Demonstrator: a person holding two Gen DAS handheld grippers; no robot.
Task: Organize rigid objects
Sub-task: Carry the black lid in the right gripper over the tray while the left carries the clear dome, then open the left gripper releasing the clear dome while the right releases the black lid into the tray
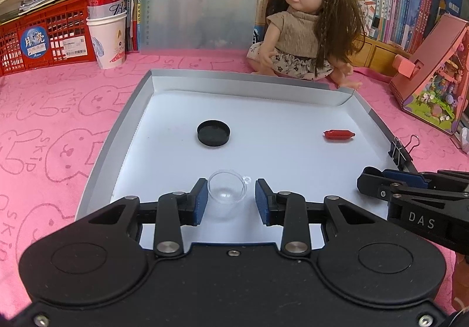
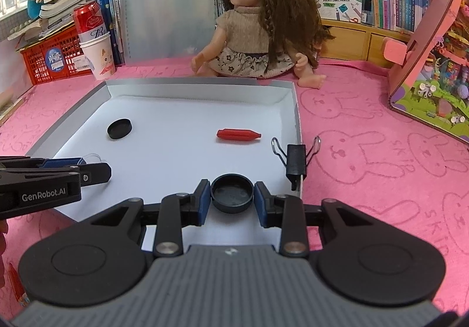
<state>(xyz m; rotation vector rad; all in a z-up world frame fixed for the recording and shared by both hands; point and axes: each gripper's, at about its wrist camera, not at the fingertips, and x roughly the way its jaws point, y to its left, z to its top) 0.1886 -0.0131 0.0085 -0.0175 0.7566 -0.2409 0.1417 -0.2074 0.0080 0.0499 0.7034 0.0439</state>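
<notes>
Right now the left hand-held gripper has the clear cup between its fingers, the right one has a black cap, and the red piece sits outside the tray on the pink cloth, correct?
Not quite. The red piece lies inside the white tray, on its floor, as the right wrist view shows. The rest holds: the clear cup is between the left hand-held gripper fingers and the black cap between the right hand-held gripper fingers.

A clear cup (image 1: 228, 190) is flanked by the left gripper (image 1: 231, 195); a black lid (image 1: 213, 132) and red piece (image 1: 338, 134) are seen farther off.
</notes>
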